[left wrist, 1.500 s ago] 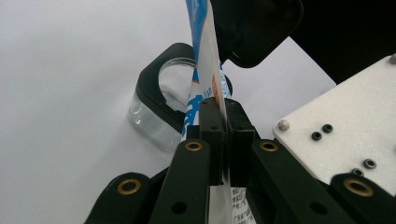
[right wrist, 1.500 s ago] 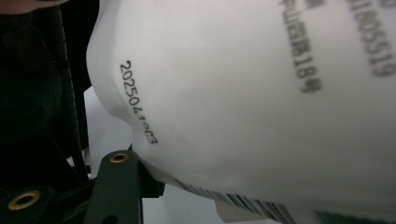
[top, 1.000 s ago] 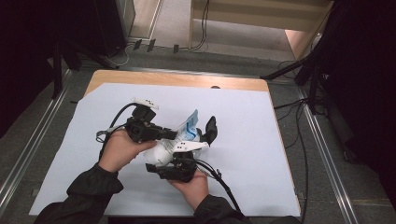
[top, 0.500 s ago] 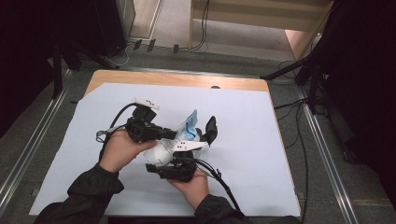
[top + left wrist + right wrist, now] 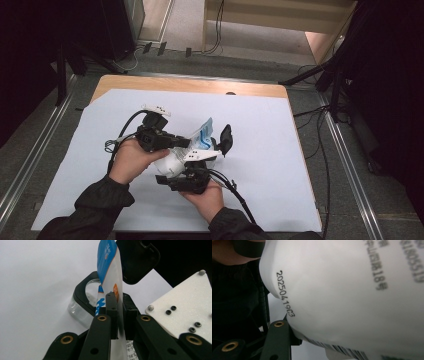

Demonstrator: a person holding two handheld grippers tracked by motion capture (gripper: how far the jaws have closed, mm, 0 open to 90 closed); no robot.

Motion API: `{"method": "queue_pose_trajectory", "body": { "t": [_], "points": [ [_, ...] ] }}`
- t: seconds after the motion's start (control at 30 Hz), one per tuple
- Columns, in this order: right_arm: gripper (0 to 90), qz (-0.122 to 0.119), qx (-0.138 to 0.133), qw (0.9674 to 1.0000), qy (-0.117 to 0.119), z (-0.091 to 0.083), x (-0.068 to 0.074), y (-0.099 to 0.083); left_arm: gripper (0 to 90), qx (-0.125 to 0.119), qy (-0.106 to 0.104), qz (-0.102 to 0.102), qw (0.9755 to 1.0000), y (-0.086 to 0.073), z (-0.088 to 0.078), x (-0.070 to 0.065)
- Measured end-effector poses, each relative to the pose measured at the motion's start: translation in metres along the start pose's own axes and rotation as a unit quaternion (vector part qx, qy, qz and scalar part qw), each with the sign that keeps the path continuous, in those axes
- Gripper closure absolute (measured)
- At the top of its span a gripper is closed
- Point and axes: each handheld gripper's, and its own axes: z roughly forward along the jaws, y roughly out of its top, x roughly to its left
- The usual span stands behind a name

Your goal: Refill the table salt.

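A white pouch with a blue printed top [image 5: 202, 134] is held over the table between both grippers. My left gripper [image 5: 186, 143] comes in from the left and is shut on the pouch's flat upper edge [image 5: 110, 267]; the pads [image 5: 112, 307] pinch it from both sides. My right gripper [image 5: 194, 164], with its grey plate on top, holds the pouch's bulging white lower part [image 5: 342, 290]. One finger [image 5: 278, 337] presses against that lower part. Just beyond the pouch stands a clear glass jar with a black collar [image 5: 82, 302], its black lid [image 5: 226, 140] raised.
A pale sheet [image 5: 280, 165] covers the wooden table [image 5: 190, 85], with bare sheet to the left, right and far side of the hands. Cables [image 5: 235, 192] trail from both grippers. Metal rails and dark stands surround the table.
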Motion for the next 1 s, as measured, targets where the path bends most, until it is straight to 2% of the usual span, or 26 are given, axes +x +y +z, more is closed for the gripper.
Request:
{"method": "queue_pose_trajectory", "body": {
  "t": [0.23, 1.0],
  "points": [
    [55.3, 0.015, -0.008, 0.9998, 0.009, -0.0017, -0.0015, 0.0018, 86.2, -0.01, 0.001, 0.003, 0.9999, -0.0004, -0.0003, 0.0008],
    [56.8, 0.01, -0.002, 0.9999, -0.001, -0.0024, -0.0012, 0.0012, 84.3, -0.007, 0.003, 0.008, 0.9999, -0.0008, 0.0011, 0.0]
  ]
}}
